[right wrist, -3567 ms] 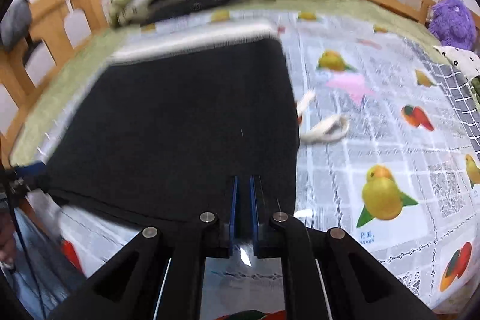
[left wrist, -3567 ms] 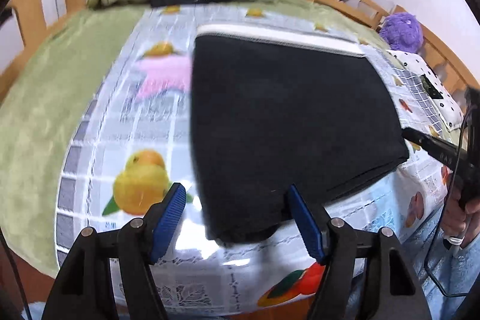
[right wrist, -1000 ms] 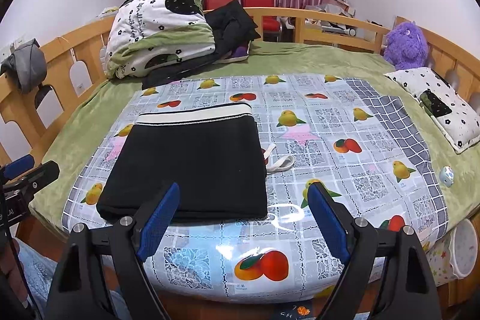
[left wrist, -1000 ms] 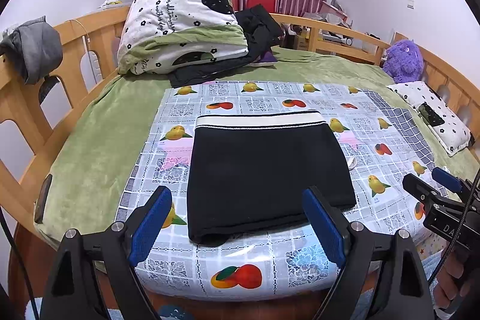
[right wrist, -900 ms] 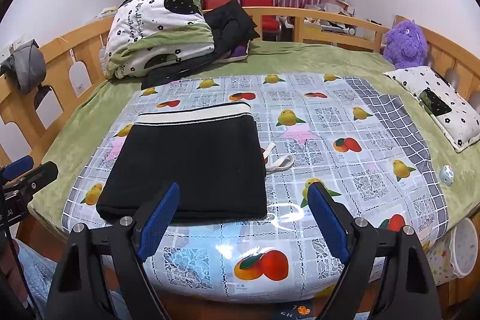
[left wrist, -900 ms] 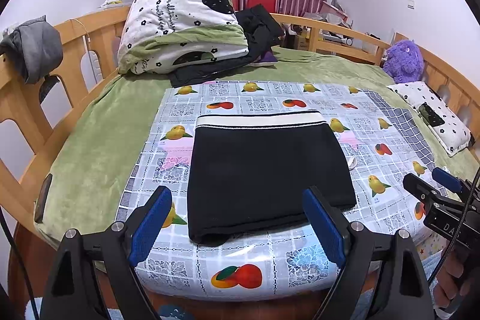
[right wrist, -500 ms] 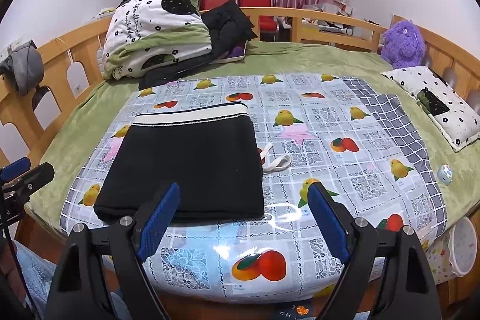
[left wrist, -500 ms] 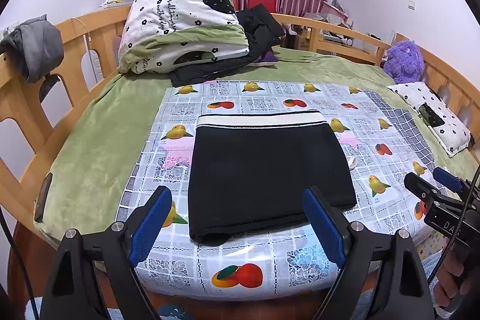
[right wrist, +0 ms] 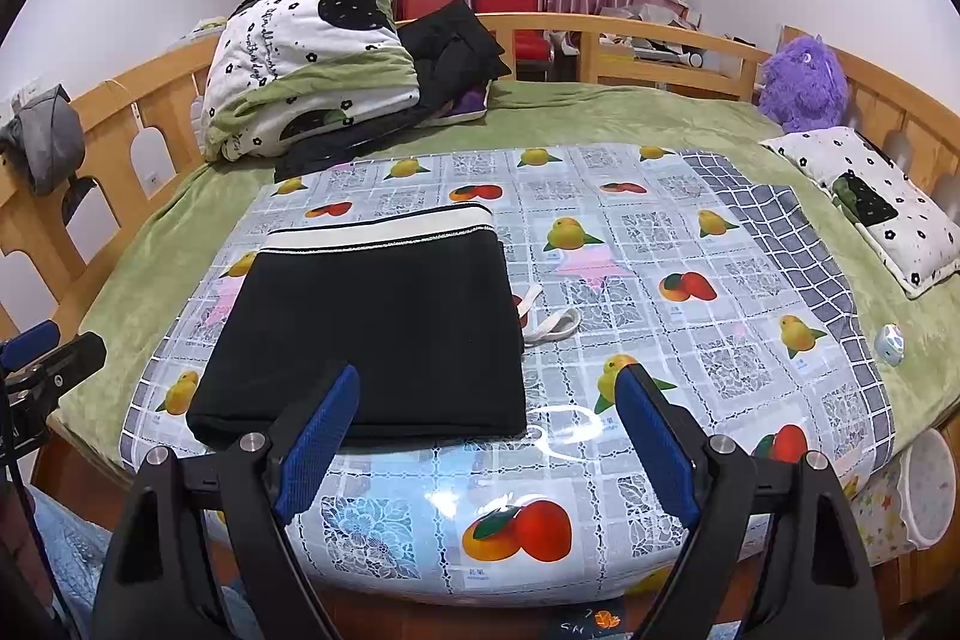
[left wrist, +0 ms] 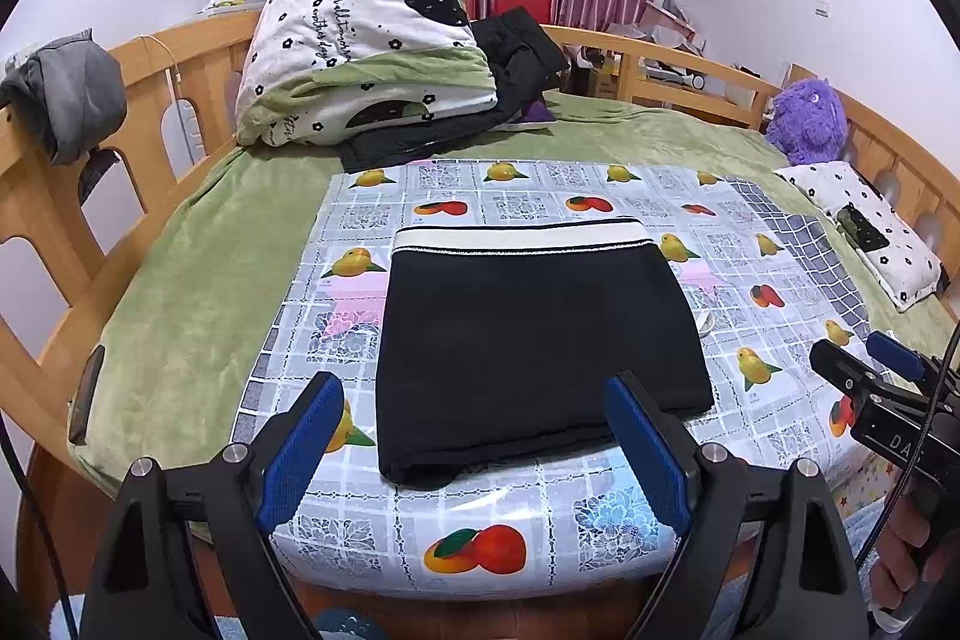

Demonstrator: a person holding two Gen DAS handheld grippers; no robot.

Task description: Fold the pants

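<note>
Our left gripper (left wrist: 474,445) hangs with its jaws spread wide and nothing between them, short of the near edge of the bed, and our right gripper (right wrist: 489,439) is in the same state: blue pads far apart, empty, touching no cloth. The pants (left wrist: 528,340) lie straight ahead of both on the fruit-print sheet (left wrist: 540,514), already folded into a flat black rectangle. The pale waistband (left wrist: 522,235) runs along the far edge and the thick folded edge sits nearest us, so the packet's long axis seems to run away from us, though the lens makes that hard to call. From the left wrist view the packet sits square between the fingers; from the right wrist view it lies left of centre (right wrist: 372,334), so we judge the left gripper the better aligned. A loose white drawstring (right wrist: 549,325) pokes out at the packet's right side. The fold looks complete to us.
</note>
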